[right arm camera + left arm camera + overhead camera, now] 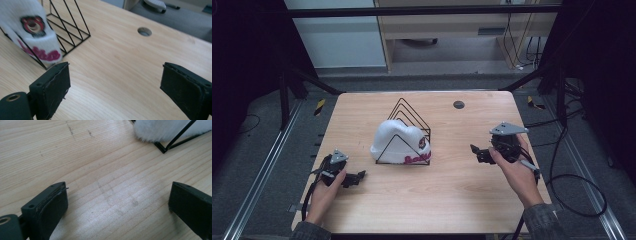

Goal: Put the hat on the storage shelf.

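We look down on a light wooden table (422, 200) standing on a grey floor, with dark frame bars around it and pale cabinets beyond its far edge. Near the far right part of the tabletop we see a small round hole (458, 104). At the middle of the table stands a black wire rack (412, 117) made of triangular loops, and a white fluffy hat (399, 142) with red lettering along its brim and a small bear patch on its right side sits in the near end of that rack, leaning on the wires. We hold the left gripper (358, 177) low over the near left part of the table, pointing right toward the hat and apart from it; its jaws stand wide apart with nothing between them, and in the left gripper view we see bare wood between them and the hat's fuzzy edge with a corner of the rack at the top. We hold the right gripper (474, 151) to the right of the rack, pointing left toward the hat, near it but not touching; its jaws are likewise spread wide and empty, with the bear patch beyond the left one.
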Action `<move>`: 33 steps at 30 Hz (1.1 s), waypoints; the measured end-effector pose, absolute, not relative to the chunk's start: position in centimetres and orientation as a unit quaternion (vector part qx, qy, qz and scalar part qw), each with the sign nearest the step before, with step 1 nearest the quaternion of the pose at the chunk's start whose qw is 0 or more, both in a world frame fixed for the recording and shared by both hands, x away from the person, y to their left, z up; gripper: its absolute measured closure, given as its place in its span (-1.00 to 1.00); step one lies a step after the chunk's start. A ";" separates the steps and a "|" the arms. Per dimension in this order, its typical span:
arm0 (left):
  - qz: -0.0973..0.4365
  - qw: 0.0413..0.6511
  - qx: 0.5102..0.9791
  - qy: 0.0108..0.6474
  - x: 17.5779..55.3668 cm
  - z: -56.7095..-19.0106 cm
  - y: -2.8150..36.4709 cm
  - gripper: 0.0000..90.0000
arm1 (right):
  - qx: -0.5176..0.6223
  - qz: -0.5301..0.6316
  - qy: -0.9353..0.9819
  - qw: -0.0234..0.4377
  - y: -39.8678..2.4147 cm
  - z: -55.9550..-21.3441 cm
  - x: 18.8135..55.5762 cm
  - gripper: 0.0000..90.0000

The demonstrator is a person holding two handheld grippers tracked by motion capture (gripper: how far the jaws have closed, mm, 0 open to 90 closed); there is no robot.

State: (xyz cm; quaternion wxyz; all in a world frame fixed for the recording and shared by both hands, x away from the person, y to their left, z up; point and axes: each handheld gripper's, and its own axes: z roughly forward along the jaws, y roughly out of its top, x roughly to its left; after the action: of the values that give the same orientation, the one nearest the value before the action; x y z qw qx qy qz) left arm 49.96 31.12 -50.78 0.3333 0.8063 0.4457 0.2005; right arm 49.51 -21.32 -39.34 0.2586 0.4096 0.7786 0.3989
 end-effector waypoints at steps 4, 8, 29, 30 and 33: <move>0.199 0.332 0.808 0.445 50.0 -50.8 31.1 -0.99 | 0.428 0.388 0.777 0.251 -22.2 -41.2 49.7 -0.78; 0.199 0.332 0.807 0.445 50.0 -50.8 31.1 -0.99 | 0.441 0.381 0.776 0.242 -22.7 -43.0 49.9 -0.78; 0.199 0.332 0.808 0.444 49.8 -50.8 31.2 -0.99 | 0.474 0.351 0.782 0.201 -22.5 -48.6 51.4 -0.71; 0.198 0.333 0.808 0.443 49.8 -50.8 31.2 -0.99 | 0.476 0.352 0.781 0.198 -22.4 -48.7 51.4 -0.71; 0.198 0.333 0.809 0.443 49.7 -50.8 31.2 -0.99 | 0.483 0.355 0.775 0.200 -22.0 -49.4 51.7 -0.72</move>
State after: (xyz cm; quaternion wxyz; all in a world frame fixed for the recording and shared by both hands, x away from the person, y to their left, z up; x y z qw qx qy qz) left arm 49.72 31.21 -50.79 0.3330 0.8086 0.4429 0.1980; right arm 51.70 -21.96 -49.37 0.2003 0.4830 0.7748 0.3555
